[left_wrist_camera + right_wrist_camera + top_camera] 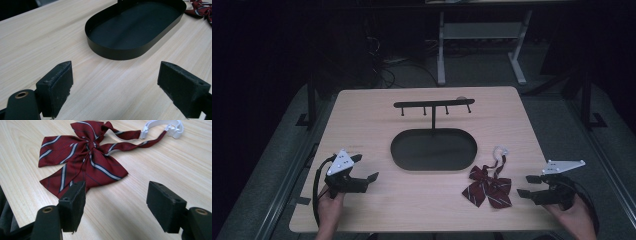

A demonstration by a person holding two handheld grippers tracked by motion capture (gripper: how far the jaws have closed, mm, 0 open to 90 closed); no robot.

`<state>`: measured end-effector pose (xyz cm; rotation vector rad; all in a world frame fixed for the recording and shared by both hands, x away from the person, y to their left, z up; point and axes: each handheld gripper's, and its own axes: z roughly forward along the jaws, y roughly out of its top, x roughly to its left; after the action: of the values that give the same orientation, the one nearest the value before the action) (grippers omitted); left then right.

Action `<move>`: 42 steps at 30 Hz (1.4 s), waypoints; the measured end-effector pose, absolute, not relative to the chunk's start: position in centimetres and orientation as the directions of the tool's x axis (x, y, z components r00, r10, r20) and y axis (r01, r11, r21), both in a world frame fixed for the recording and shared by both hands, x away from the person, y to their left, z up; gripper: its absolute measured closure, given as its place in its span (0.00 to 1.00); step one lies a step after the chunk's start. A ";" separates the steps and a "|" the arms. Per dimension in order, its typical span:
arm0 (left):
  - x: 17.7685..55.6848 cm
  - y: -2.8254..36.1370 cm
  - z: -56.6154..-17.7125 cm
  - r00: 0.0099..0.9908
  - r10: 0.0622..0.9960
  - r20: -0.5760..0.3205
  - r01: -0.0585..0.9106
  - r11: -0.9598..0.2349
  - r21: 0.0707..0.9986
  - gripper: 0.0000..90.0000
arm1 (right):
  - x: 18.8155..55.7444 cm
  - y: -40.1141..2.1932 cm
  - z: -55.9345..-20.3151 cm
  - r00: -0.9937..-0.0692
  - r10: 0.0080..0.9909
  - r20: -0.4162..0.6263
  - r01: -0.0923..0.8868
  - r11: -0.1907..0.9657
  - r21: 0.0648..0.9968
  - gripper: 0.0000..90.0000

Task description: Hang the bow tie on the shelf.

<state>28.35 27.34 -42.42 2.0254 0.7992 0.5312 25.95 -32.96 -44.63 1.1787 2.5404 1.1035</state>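
Note:
A dark red striped bow tie [490,186] with a white strap clip [500,152] lies flat on the table, right of the black oval tray [407,161]. From the tray rises a thin post with a hook bar [433,105]. My right gripper [526,186] hovers open just right of the bow tie [82,162], jaws pointing at it, nothing between them. Low over the front left of the table my left gripper [364,168] stands open and empty, aimed at the tray [117,52].
The wooden table [362,115] has bare room around the tray. The white clip [172,128] lies beyond the bow. Dark floor and a white desk frame [482,35] are behind the table.

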 end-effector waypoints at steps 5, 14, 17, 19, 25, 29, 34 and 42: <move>28.4 27.5 -42.6 0.697 0.716 0.045 0.353 -0.396 0.848 0.14 | 26.0 -32.6 -44.4 -0.699 0.694 0.175 0.597 0.430 0.677 0.35; 28.3 27.9 -42.6 0.694 0.719 0.046 0.350 -0.393 0.851 0.14 | 26.6 -30.8 -42.6 -0.708 0.688 0.162 0.587 0.445 0.676 0.37; 28.3 27.9 -42.6 0.692 0.721 0.040 0.355 -0.389 0.850 0.14 | 27.2 -30.3 -42.1 -0.711 0.685 0.159 0.585 0.452 0.674 0.37; 28.3 28.0 -42.6 0.693 0.719 0.043 0.348 -0.386 0.854 0.14 | 27.6 -30.0 -41.9 -0.713 0.684 0.154 0.583 0.456 0.673 0.37; 28.2 28.0 -42.5 0.688 0.724 0.042 0.351 -0.383 0.855 0.14 | 29.2 -28.9 -41.4 -0.724 0.673 0.153 0.587 0.485 0.649 0.39; 28.3 28.2 -42.6 0.688 0.725 0.039 0.352 -0.381 0.855 0.14 | 30.5 -27.9 -41.0 -0.732 0.667 0.140 0.589 0.515 0.623 0.41; 28.3 28.2 -42.5 0.689 0.724 0.042 0.351 -0.383 0.855 0.14 | 32.2 -27.4 -40.7 -0.724 0.678 0.123 0.601 0.534 0.595 0.47; 28.2 28.1 -42.5 0.689 0.724 0.047 0.347 -0.386 0.854 0.14 | 34.9 -27.4 -40.7 -0.685 0.718 0.121 0.647 0.524 0.553 0.53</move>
<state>28.22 28.12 -42.52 1.9967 0.8250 0.5264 34.88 -27.43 -40.72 1.1857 2.6346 0.8774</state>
